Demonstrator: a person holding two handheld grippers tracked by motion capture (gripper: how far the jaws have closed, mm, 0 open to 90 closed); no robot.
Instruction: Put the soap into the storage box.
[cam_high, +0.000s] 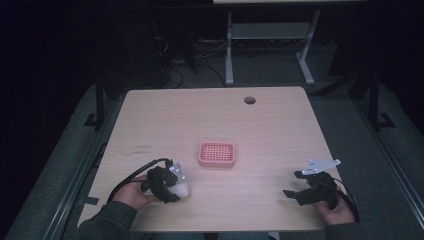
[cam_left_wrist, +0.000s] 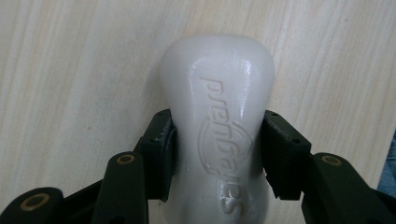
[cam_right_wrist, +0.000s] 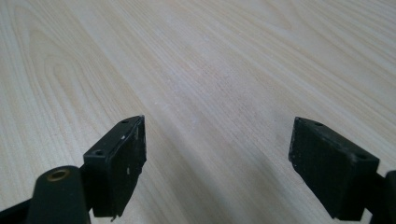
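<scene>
Currently, largest to smallest:
worktop (cam_high: 270, 120): light wood grain, takes up the centre of the high view; round cable hole near its top edge.
right hand-held gripper (cam_high: 296, 186): lower right of the high view, low over bare wood, jaws spread wide, nothing between them.
left hand-held gripper (cam_high: 181, 186): lower left of the high view, clamped on the white bottle.
pink tray (cam_high: 217, 154): centre of the frame, perforated grid top, flat on the wood, apart from both hand-held grippers.
white bottle (cam_left_wrist: 219, 126): lying on the wood, pads pinching its narrow waist from both sides; embossed lettering facing up.
</scene>
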